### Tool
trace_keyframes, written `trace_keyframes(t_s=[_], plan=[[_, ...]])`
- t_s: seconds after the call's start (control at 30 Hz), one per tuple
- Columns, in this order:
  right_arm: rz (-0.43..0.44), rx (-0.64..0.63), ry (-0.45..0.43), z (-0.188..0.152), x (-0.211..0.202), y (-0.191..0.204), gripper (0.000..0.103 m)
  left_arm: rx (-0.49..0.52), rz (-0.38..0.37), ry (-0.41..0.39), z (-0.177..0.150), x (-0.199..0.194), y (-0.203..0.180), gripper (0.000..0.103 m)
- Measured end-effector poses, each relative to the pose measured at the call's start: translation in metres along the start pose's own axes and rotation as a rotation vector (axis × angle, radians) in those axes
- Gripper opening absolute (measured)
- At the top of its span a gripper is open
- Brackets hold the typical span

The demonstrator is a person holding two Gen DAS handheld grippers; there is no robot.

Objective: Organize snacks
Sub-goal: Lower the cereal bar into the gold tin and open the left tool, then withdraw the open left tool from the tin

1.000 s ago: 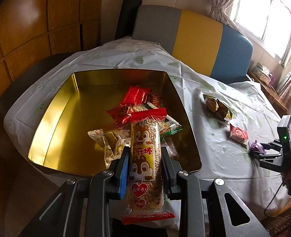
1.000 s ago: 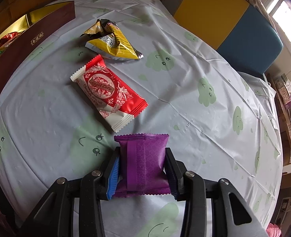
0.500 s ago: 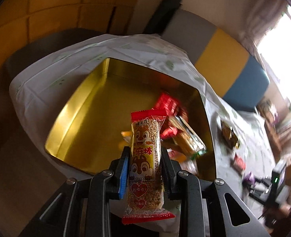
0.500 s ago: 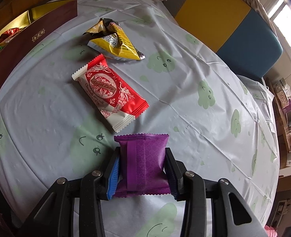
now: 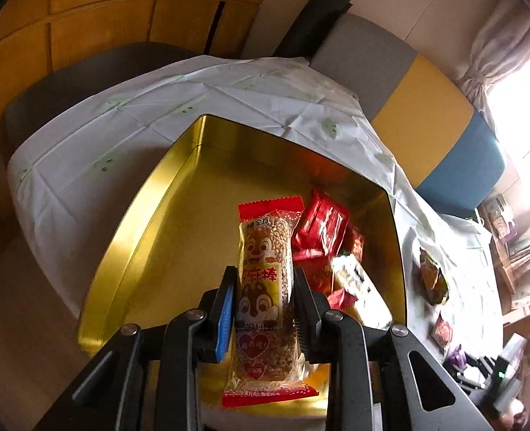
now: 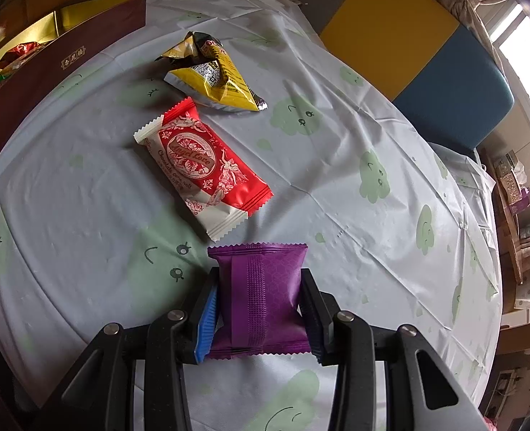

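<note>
My left gripper (image 5: 264, 287) is shut on a long rice-puff bar (image 5: 265, 269) with a chipmunk print and red ends, held above the near edge of the gold tin (image 5: 150, 215). Several snack packs (image 5: 322, 230) lie in the tin's right half. In the right wrist view my right gripper (image 6: 260, 287) is shut on a purple packet (image 6: 261, 287) just above the tablecloth. A red and white chocolate roll pack (image 6: 200, 165) and a crumpled yellow packet (image 6: 214, 75) lie beyond it. The tin's brown side (image 6: 60, 72) shows at the far left.
A white cloth with green cloud prints (image 6: 354, 179) covers the round table. A grey, yellow and blue seat back (image 5: 426, 115) stands behind it. Two small packs (image 5: 432, 280) lie on the cloth right of the tin. Wood panelling (image 5: 103, 18) is at the left.
The left gripper has swung leftward along the tin's near edge and rolled, so the tin's snacks now sit to the right of the bar. The right gripper has stayed put with the purple packet.
</note>
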State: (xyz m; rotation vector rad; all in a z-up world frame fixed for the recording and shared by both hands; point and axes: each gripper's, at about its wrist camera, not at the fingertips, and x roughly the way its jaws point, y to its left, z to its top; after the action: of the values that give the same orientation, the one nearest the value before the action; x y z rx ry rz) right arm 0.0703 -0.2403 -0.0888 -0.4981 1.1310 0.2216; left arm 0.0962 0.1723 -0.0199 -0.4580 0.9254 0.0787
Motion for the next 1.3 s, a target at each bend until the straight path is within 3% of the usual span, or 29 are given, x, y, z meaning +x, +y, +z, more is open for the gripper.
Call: trace_keyframes(t_s=[0.47, 0.83, 1.1, 1.3], plan=[[-0.003, -0.011, 0.000, 0.001, 0.001, -0.001, 0.042, 0.034, 0.095, 0.081, 0.047, 0.080, -0.022, 0.029], [-0.006, -0.024, -0.001, 0.001, 0.001, 0.001, 0.042, 0.078, 0.138, 0.159, 0.040, 0.119, -0.032, 0.030], [-0.007, -0.024, -0.002, 0.001, 0.001, 0.001, 0.042, 0.097, 0.132, 0.129, 0.040, 0.107, -0.035, 0.056], [-0.007, -0.024, -0.003, 0.001, 0.001, 0.001, 0.042, 0.127, 0.137, 0.078, 0.041, 0.090, -0.039, 0.059]])
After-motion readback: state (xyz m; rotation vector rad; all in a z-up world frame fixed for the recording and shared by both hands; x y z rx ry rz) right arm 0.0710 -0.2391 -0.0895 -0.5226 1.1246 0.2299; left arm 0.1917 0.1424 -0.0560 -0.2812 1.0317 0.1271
